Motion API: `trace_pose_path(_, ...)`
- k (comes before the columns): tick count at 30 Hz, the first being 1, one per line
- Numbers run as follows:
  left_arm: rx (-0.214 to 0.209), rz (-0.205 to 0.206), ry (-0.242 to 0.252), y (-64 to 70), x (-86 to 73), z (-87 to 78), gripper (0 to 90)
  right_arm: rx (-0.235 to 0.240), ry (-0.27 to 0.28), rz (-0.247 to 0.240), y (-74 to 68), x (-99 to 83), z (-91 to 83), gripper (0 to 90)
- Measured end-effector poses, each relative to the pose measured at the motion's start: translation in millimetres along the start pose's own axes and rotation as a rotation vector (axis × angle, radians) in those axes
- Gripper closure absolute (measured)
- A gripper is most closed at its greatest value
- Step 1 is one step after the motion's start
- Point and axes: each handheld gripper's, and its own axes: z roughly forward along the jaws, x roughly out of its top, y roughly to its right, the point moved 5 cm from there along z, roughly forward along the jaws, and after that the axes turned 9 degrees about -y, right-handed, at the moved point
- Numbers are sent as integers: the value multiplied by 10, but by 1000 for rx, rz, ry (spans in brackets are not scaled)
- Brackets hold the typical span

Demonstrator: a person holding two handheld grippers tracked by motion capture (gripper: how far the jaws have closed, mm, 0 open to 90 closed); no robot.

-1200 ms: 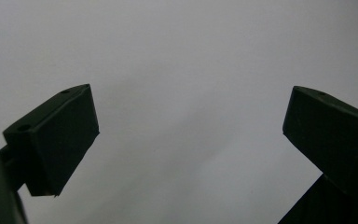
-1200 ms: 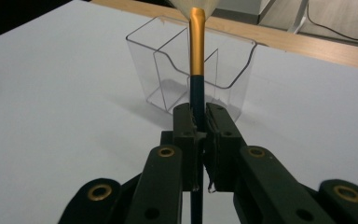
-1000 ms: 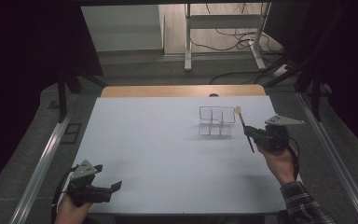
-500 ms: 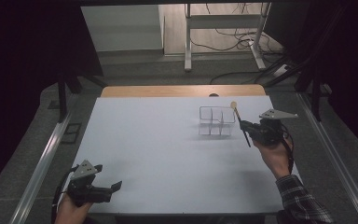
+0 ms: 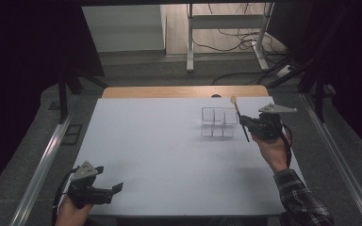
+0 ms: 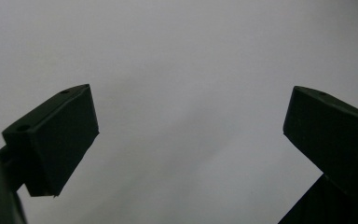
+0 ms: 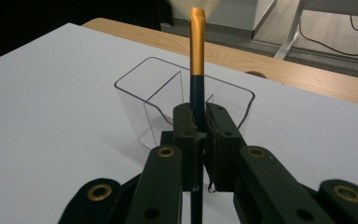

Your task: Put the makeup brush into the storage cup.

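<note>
Right gripper view: jaws clamped on brush (image 7: 197, 56) beside clear organizer (image 7: 135, 88); risks slipping, striking rim. Left gripper (image 6: 191, 135) spread apart, idle.

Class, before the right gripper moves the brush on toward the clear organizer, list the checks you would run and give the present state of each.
1. Grip: the right gripper is shut on the brush, handle between its fingers: ok.
2. Brush upright, bristles on top: ok.
3. Clear organizer standing upright on the table, compartments open at the top: ok.
4. Compartments free of other items: ok, as far as the right gripper view shows.
5. Brush's lower end above the organizer's rim: cannot tell.
6. Left gripper open, holding nothing, at the table's near left corner, far from the organizer: ok.
</note>
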Motion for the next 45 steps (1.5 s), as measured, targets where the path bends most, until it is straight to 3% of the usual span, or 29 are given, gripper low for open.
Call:
trace_pose_path(19,4,-5,-9,-3,-1,9,39,0,31,30,83,191,133,834)
trace_pose_path(45,7,-9,-12,-10,-4,12,49,-13,54,30,123,416,361,834)
